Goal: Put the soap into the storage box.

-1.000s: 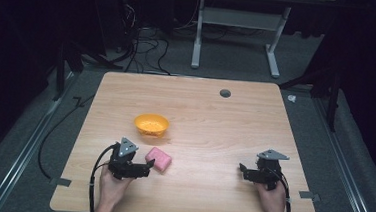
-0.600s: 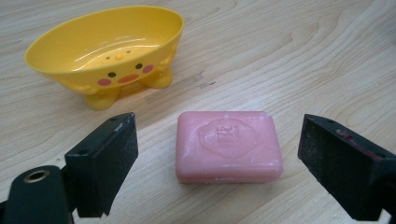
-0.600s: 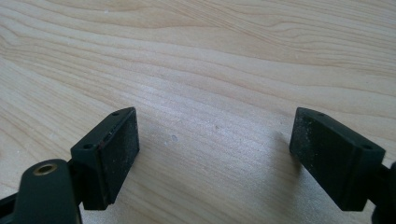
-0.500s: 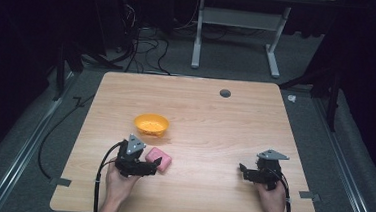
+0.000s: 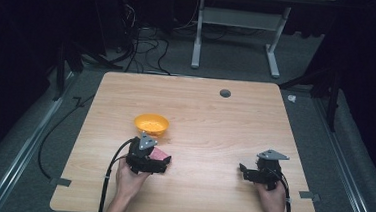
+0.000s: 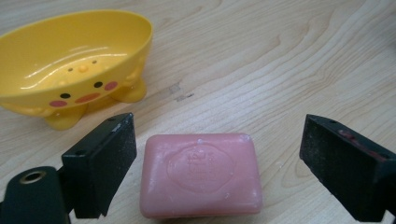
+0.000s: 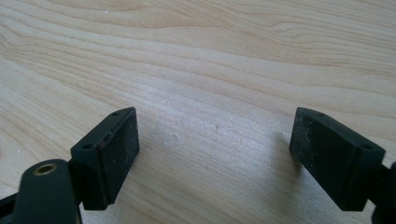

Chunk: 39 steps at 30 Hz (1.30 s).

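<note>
My left gripper (image 6: 219, 154) jaws were wide apart w/ the pink soap (image 6: 201, 179) flat on the tabletop (image 6: 280, 56) between them, soap dish (image 6: 74, 60) at 10 o'clock. Right gripper (image 7: 215, 154) jaws were spread too, holding nothing. Soap's slick, so a squeeze near the edge might've popped it out.

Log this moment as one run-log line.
left gripper: open, jaws straddling pink soap | right gripper: open, over bare table | yellow soap dish: empty

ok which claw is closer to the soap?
Left. The left claw is open with the soap lying between its jaws, apart from both. The right claw is open over bare table, well off to the soap's right.
</note>
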Motion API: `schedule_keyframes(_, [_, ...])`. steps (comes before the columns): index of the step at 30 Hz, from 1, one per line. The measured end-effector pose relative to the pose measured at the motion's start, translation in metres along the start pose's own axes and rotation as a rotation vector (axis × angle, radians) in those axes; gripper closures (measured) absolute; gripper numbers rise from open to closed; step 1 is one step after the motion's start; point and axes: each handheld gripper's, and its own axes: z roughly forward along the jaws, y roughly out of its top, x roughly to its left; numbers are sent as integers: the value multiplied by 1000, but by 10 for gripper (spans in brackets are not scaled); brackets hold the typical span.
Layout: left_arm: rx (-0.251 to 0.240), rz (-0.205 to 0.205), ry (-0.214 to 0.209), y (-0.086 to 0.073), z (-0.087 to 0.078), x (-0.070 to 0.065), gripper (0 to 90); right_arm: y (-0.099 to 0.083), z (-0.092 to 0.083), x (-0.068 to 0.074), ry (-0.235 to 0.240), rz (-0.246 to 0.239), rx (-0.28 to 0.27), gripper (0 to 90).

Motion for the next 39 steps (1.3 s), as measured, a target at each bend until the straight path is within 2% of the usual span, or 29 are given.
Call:
schedule_keyframes(7, [66, -36, 8, -2, 14, 5, 95, 0, 0, 0, 1, 0, 0, 165])
schedule_keyframes(9, [88, -30, 23, -3, 18, 5, 86, 0, 0, 0, 1, 0, 0, 165])
schedule_keyframes(22, [188, -22, 46, -4, 31, 5, 78, 0, 0, 0, 0, 1, 0, 165])
schedule_keyframes(34, [225, -21, 44, -6, 39, 4, 75, 0, 0, 0, 1, 1, 0, 165])
schedule_keyframes(39, [242, -11, 44, -7, 43, 3, 109, 0, 0, 0, 1, 2, 0, 165])
